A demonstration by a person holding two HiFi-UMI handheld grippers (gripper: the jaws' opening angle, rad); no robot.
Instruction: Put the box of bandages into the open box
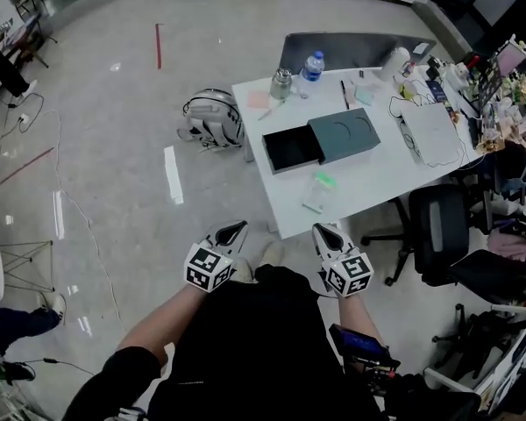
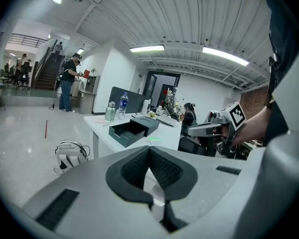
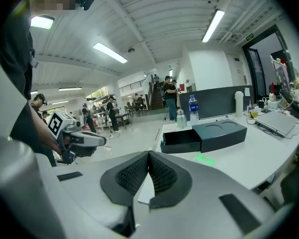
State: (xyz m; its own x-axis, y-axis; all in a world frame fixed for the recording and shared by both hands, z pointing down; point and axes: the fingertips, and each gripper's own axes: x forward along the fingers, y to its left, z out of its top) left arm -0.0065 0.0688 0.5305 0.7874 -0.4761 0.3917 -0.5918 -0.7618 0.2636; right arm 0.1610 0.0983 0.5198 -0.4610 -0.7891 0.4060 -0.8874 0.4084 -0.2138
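Left gripper (image 1: 231, 230): jaws pressed together, empty, low by the person's body, well short of the open box (image 1: 320, 141).
Right gripper (image 1: 326, 233): closed too, holding nothing; the reach is probably not yet begun.
Box of bandages (image 1: 318, 191): just before the open box, untouched.

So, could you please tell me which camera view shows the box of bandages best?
The head view: the box of bandages lies fully visible from above, near the front edge of the table. The left and right gripper views show it only as a low greenish sliver, edge-on.
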